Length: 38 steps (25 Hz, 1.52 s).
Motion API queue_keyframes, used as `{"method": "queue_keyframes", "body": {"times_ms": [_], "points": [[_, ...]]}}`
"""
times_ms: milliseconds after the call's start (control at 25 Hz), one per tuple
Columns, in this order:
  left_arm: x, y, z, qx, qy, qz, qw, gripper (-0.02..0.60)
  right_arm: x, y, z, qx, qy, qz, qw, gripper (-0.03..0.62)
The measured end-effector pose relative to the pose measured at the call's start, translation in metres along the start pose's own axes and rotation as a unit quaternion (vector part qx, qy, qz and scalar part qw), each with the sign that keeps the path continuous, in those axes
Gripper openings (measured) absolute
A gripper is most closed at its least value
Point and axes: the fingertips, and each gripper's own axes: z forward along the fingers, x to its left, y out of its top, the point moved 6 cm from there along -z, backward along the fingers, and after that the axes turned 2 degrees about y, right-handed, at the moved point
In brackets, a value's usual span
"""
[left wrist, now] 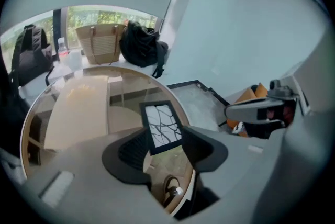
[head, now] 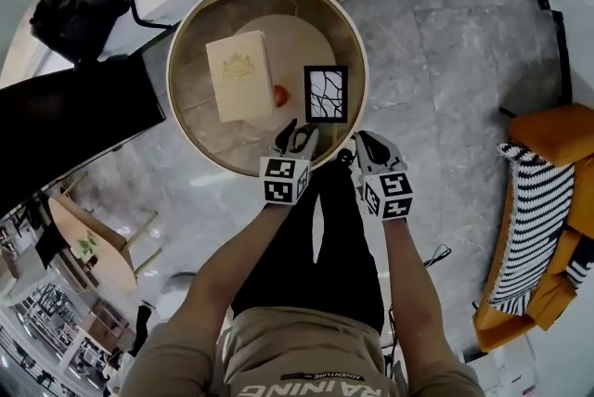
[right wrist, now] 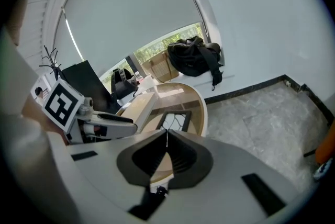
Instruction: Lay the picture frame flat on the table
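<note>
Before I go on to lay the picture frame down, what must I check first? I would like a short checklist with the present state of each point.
1. Left gripper jaws apart: ok.
2. Right gripper jaws apart: not ok, they are together.
3. Picture frame lined up with the left jaws: ok, it shows in their gap.
4. Frame gripped: not ok, both grippers are short of it.
5. Room on the table to lay it flat: cannot tell; a small red object lies close beside it.
6. How the frame is propped: cannot tell.
</note>
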Motion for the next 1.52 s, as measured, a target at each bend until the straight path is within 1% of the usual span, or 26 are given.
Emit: {"method": "queue_keyframes", "body": {"times_ms": [40, 120, 160, 240, 320, 440, 560, 640, 720, 800, 840, 880, 960, 1080, 1160, 1240, 1320, 1400, 1520], "points": [[-0.004, 0.005, -0.013, -0.008, -0.011, 0.023, 0.9996, 0.191, 0.005, 0.007, -0.008, 0.002, 0.001, -0.006, 1.000, 0.008], [-0.009, 0.018, -0.038, -0.028, -0.023, 0.061, 0.9975, 0.104, 0.013, 0.024, -0.024, -0.003, 0.004, -0.020, 1.000, 0.008], [-0.010, 0.027, -0.050, -0.040, -0.022, 0.074, 0.9962, 0.062, 0.017, 0.033, -0.032, -0.008, 0.005, -0.027, 1.000, 0.008], [-0.011, 0.045, -0.071, -0.062, -0.018, 0.086, 0.9942, 0.013, 0.022, 0.051, -0.044, -0.019, 0.005, -0.036, 0.999, 0.008], [-0.015, 0.060, -0.091, -0.080, -0.025, 0.081, 0.9932, 0.008, 0.030, 0.065, -0.057, -0.031, 0.007, -0.035, 0.999, 0.008], [-0.028, 0.079, -0.122, -0.090, -0.047, 0.081, 0.9915, 0.008, 0.052, 0.083, -0.082, -0.042, 0.015, -0.035, 0.998, 0.008], [-0.032, 0.098, -0.139, -0.091, -0.081, 0.081, 0.9892, 0.008, 0.079, 0.103, -0.099, -0.045, 0.019, -0.066, 0.997, 0.008], [-0.039, 0.098, -0.157, -0.086, -0.097, 0.077, 0.9885, 0.008, 0.095, 0.113, -0.110, -0.047, 0.020, -0.089, 0.995, 0.008], [-0.053, 0.100, -0.176, -0.089, -0.109, 0.095, 0.9855, 0.007, 0.105, 0.124, -0.123, -0.059, 0.019, -0.100, 0.993, 0.008], [-0.061, 0.111, -0.189, -0.102, -0.120, 0.120, 0.9803, 0.008, 0.111, 0.139, -0.131, -0.076, 0.015, -0.106, 0.991, 0.008], [-0.063, 0.115, -0.197, -0.106, -0.124, 0.126, 0.9785, 0.006, 0.116, 0.145, -0.135, -0.080, 0.013, -0.110, 0.991, 0.008], [-0.065, 0.117, -0.207, -0.109, -0.128, 0.125, 0.9778, 0.008, 0.124, 0.149, -0.140, -0.079, 0.013, -0.114, 0.990, 0.008], [-0.068, 0.118, -0.226, -0.113, -0.134, 0.108, 0.9785, 0.006, 0.140, 0.158, -0.153, -0.072, 0.012, -0.134, 0.988, 0.008], [-0.067, 0.128, -0.246, -0.131, -0.128, 0.090, 0.9791, 0.006, 0.158, 0.178, -0.171, -0.067, 0.003, -0.180, 0.981, 0.008], [-0.064, 0.145, -0.262, -0.154, -0.118, 0.077, 0.9779, 0.008, 0.168, 0.196, -0.186, -0.088, -0.006, -0.204, 0.975, 0.008], [-0.061, 0.170, -0.283, -0.188, -0.114, 0.057, 0.9739, 0.006, 0.180, 0.216, -0.205, -0.122, -0.014, -0.215, 0.969, 0.008], [-0.058, 0.201, -0.306, -0.227, -0.107, 0.053, 0.9665, 0.006, 0.191, 0.239, -0.225, -0.160, -0.022, -0.214, 0.964, 0.008], [-0.056, 0.232, -0.327, -0.264, -0.094, 0.066, 0.9576, 0.008, 0.199, 0.260, -0.242, -0.193, -0.029, -0.214, 0.957, 0.008], [-0.052, 0.272, -0.355, -0.305, -0.083, 0.088, 0.9448, 0.008, 0.213, 0.288, -0.256, -0.223, -0.028, -0.223, 0.949, 0.008]]}}
